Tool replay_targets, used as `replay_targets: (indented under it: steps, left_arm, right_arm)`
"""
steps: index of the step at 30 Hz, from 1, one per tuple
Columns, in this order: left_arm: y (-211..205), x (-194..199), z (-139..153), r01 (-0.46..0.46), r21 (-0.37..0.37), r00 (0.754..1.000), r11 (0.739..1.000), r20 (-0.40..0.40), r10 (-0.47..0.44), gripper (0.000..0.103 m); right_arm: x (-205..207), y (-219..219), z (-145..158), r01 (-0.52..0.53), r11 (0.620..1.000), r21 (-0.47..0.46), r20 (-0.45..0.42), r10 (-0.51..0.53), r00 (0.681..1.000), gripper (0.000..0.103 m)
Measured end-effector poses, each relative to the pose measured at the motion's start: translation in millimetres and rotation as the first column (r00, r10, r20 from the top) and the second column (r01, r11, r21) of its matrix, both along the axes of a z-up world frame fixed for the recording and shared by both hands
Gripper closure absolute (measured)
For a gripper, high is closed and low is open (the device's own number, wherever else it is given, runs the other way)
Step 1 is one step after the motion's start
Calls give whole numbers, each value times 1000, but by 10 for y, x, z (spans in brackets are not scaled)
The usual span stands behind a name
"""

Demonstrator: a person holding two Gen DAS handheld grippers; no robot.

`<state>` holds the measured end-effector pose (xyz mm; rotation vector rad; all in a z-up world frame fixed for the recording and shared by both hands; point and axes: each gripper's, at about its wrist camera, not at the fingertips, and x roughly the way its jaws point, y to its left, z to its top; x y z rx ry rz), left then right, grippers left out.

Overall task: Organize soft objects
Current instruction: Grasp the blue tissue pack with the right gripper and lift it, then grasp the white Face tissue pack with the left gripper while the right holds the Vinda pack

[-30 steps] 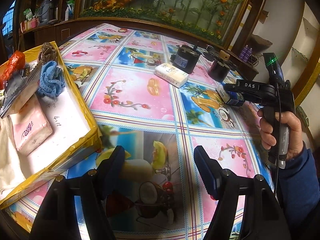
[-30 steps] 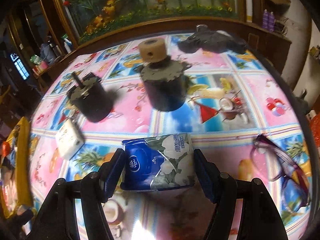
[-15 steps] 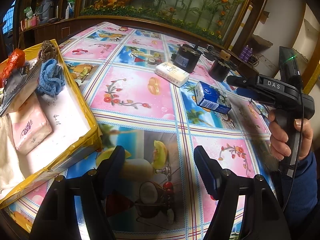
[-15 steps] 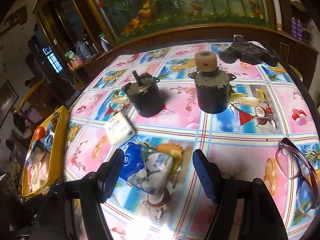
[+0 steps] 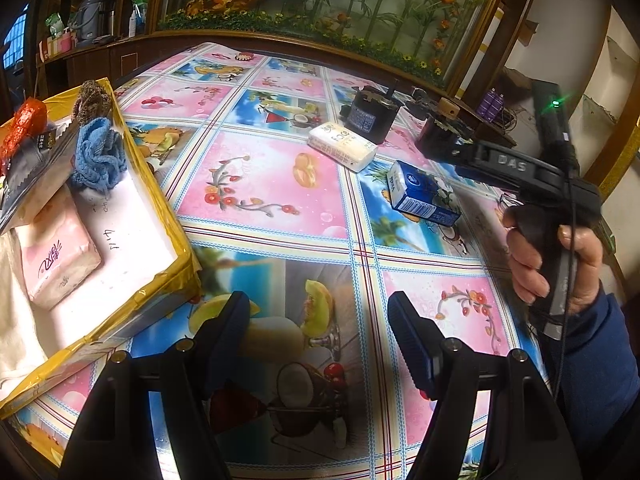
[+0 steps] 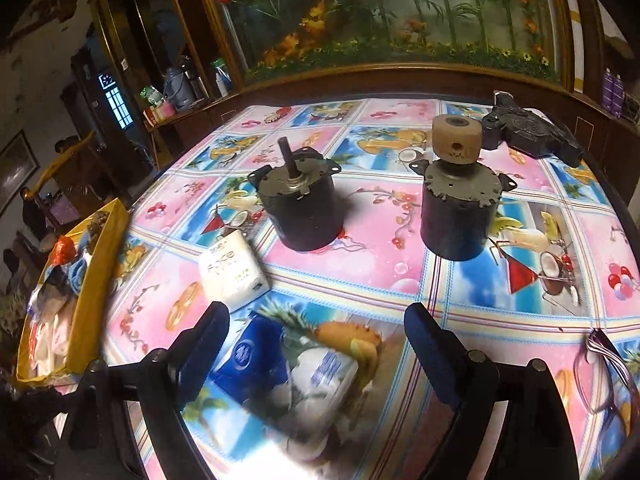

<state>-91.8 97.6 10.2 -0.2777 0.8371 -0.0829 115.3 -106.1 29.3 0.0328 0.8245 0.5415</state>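
Observation:
A blue tissue pack (image 5: pixel 424 200) lies on the patterned tablecloth; in the right wrist view it (image 6: pixel 288 376) sits just below and between my right fingers, loose. A white tissue pack (image 5: pixel 342 146) (image 6: pixel 232 272) lies beyond it. The yellow box (image 5: pixel 160 200) (image 6: pixel 94 280) at the left holds a pink tissue pack (image 5: pixel 56 260), a blue cloth (image 5: pixel 98 156) and other soft things. My left gripper (image 5: pixel 320 336) is open and empty above the table beside the box. My right gripper (image 6: pixel 316 344) is open, held over the blue pack.
Two black motors (image 6: pixel 300 208) (image 6: pixel 460 216) stand behind the packs, one topped by a tan roller (image 6: pixel 456 140). A black device (image 6: pixel 528 132) lies at the far right edge. Purple glasses (image 6: pixel 604 376) lie at the right.
My right gripper let go of the blue tissue pack, lifted and drew back; the pack now lies on the table, turned leftward. My left gripper stayed still.

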Motion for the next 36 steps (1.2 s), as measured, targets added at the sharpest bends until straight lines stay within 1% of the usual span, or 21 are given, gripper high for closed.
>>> replay_targets:
  steps: [2, 4, 5, 8, 9, 11, 13, 15, 20, 23, 25, 26, 27, 31, 34, 36]
  left_arm:
    - [3, 2, 3, -1, -1, 1000, 1000, 0, 1, 32]
    - [13, -3, 3, -3, -5, 1000, 1000, 0, 3, 32]
    - [13, -2, 1, -4, -7, 1000, 1000, -1, 4, 32]
    - [25, -5, -1, -5, -10, 1000, 1000, -6, 5, 32]
    - [28, -3, -1, -4, -11, 1000, 1000, -7, 4, 32]
    - [32, 1, -4, -2, -14, 1000, 1000, -9, 2, 32]
    - [27, 16, -7, 3, -12, 1000, 1000, -16, -3, 32]
    - [20, 15, -4, 6, -11, 1000, 1000, -16, -6, 32]
    - [18, 14, -4, 6, -12, 1000, 1000, -15, -7, 32]
    - [24, 17, -5, 7, -11, 1000, 1000, -15, -7, 32]
    - [25, 16, -6, 6, -13, 1000, 1000, -15, -6, 32]
    - [26, 18, -6, 5, -14, 1000, 1000, -15, -5, 32]
    - [24, 18, -7, 3, -15, 1000, 1000, -15, -4, 32]
    - [35, 33, -19, -8, -14, 1000, 1000, -28, 7, 32]
    - [30, 70, -10, -16, 3, 999, 1000, -41, 17, 32]
    - [31, 126, 24, -24, 0, 999, 1000, -44, 24, 32]
  right_arm:
    - [58, 22, -67, -32, 999, 19, -40, 32, 999, 11]
    - [32, 64, -103, -97, 994, 42, -96, 101, 990, 11]
    - [-12, 100, -94, -128, 991, 35, -108, 131, 986, 11]
    - [-274, 211, -21, -247, 967, -57, -100, 240, 965, 11]
    - [-384, 247, 0, -297, 951, -83, -98, 289, 952, 11]
    - [-545, 307, 21, -359, 925, -126, -72, 352, 933, 11]
    - [-637, 371, 51, -353, 914, -200, -22, 356, 934, 11]
    - [-639, 402, 32, -313, 916, -250, 18, 328, 945, 11]
    - [-616, 492, -83, -329, 901, -283, 11, 347, 938, 11]
    - [-646, 576, -144, -315, 889, -332, 27, 343, 939, 13]
    - [-642, 597, -201, -305, 879, -367, 12, 332, 943, 36]
    - [-639, 577, -204, -306, 883, -357, 12, 332, 943, 40]
    - [-626, 552, -199, -313, 888, -338, -2, 332, 943, 47]
    - [-632, 475, -116, -270, 897, -349, 26, 297, 954, 47]
    - [-618, 335, 71, -224, 929, -296, 68, 255, 965, 47]
    - [-593, 235, 187, -184, 950, -250, 87, 212, 973, 47]
